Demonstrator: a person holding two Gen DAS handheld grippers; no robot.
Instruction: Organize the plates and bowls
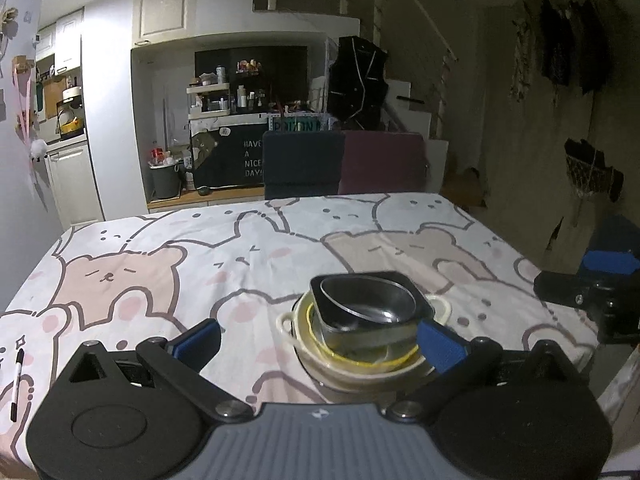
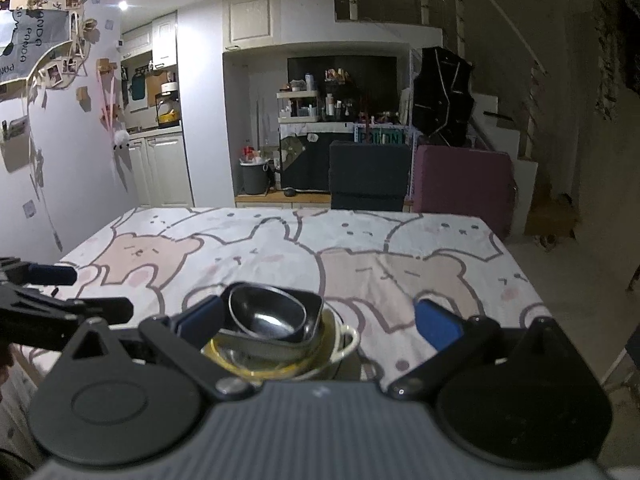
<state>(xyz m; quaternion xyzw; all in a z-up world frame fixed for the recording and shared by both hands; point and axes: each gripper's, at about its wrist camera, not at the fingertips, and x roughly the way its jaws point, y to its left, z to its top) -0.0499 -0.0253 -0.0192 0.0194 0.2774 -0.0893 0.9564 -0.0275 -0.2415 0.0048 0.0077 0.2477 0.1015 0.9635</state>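
Note:
A stack of dishes stands near the front of the bear-print tablecloth (image 1: 168,264). A cream two-handled bowl (image 1: 352,368) is at the bottom, with a yellow-rimmed dish in it. Above that sits a black square dish (image 1: 418,306), and a steel bowl (image 1: 372,300) lies tilted on top. My left gripper (image 1: 320,342) is open, with the stack between its blue pads and close to the right pad (image 1: 440,344). My right gripper (image 2: 319,324) is also open. Its left pad (image 2: 200,320) is beside the steel bowl (image 2: 268,312) and the cream bowl (image 2: 346,344).
A black pen (image 1: 17,384) lies at the tablecloth's left front. A dark blue chair (image 1: 304,164) and a maroon chair (image 1: 384,162) stand behind the far table edge. Each gripper shows at the side of the other's view, the left one (image 2: 52,304) and the right one (image 1: 592,292).

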